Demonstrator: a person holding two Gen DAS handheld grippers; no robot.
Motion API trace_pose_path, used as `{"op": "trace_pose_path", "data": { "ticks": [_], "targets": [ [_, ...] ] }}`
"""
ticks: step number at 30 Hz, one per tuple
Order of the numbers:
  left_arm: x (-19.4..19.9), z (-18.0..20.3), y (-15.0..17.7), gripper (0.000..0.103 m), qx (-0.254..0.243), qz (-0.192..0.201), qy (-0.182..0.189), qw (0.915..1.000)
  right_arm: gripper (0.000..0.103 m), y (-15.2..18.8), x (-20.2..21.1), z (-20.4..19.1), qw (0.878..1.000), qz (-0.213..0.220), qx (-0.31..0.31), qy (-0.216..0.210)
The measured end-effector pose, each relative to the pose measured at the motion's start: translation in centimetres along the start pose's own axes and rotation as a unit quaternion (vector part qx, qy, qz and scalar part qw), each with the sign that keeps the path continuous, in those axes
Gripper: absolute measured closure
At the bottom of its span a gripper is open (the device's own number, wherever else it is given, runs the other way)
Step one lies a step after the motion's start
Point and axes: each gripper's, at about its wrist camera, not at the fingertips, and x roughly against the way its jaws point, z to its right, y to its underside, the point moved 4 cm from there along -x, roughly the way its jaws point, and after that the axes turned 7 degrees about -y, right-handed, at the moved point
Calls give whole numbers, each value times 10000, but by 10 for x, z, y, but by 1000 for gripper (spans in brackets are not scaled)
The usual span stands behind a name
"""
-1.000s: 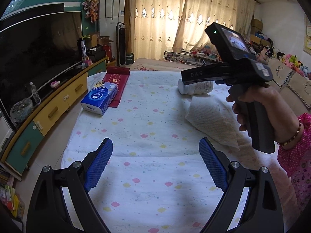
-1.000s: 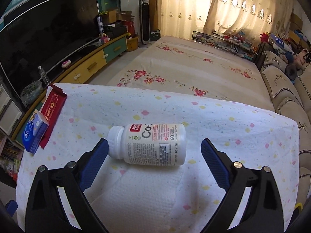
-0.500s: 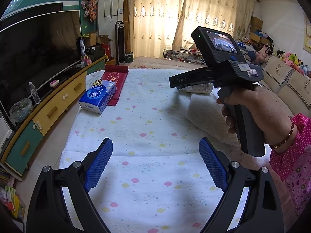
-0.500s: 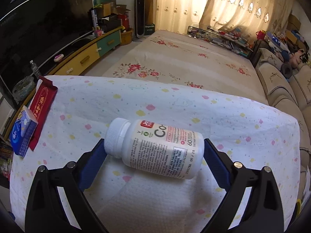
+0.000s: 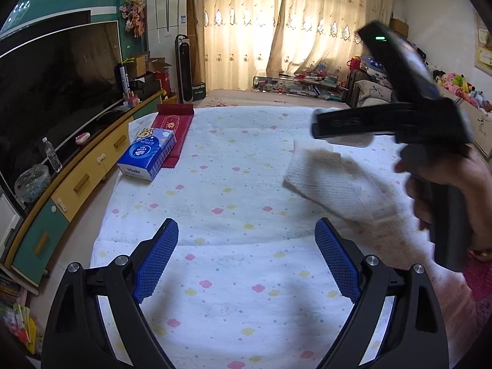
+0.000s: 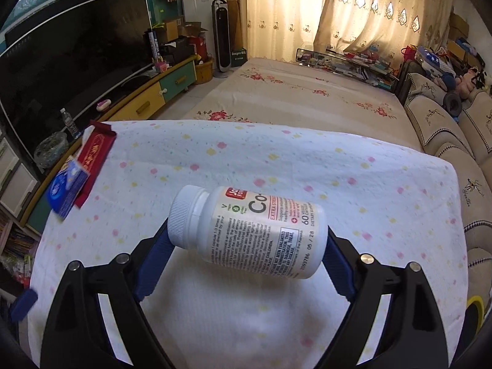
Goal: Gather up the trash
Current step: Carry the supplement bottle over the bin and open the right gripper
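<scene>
A white pill bottle (image 6: 252, 233) with a ribbed white cap hangs sideways above the table, cap to the left. My right gripper (image 6: 246, 238) is shut on it, one blue pad on the cap and the other on the base. Below it lies a crumpled white paper towel (image 6: 233, 307), which the left wrist view shows at the table's right (image 5: 332, 181). My left gripper (image 5: 246, 230) hovers open over the near part of the flowered tablecloth (image 5: 233, 184), with nothing between its pads. A hand (image 5: 446, 190) holds the blurred right gripper's handle.
A blue tissue pack (image 5: 147, 153) and a red packet (image 5: 172, 126) lie at the table's left edge. A TV cabinet with yellow drawers (image 5: 92, 169) runs along the left. A sofa (image 6: 455, 141) stands to the right, and a floral rug covers the floor beyond the table.
The bottle lay on the paper towel between the right gripper's open jaws. The jaws have closed on it and lifted it clear of the table. The left gripper has not moved.
</scene>
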Motion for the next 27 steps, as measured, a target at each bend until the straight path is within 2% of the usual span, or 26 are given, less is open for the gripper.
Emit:
{"op": "trace_pose_path", "data": {
  "ticks": [8, 12, 16, 19, 24, 27],
  "targets": [
    [0, 2, 1, 14, -65, 7, 1, 10000, 20, 66, 95, 47, 9986, 411, -302, -101],
    [0, 5, 2, 14, -151, 27, -4, 9999, 19, 106, 138, 91, 9960, 571, -678, 67],
    [1, 8, 2, 14, -207, 72, -3, 9998, 19, 152, 174, 145, 9890, 666, -1209, 540],
    [3, 9, 2, 14, -223, 91, -5, 9997, 19, 189, 197, 197, 9773, 672, -1691, 1084],
    [4, 8, 2, 14, -206, 78, 1, 9998, 20, 236, 209, 269, 9540, 474, -2405, 1725],
    [4, 8, 2, 14, -208, 79, 11, 9998, 19, 253, 204, 298, 9434, 315, -2660, 1953]
  ]
}}
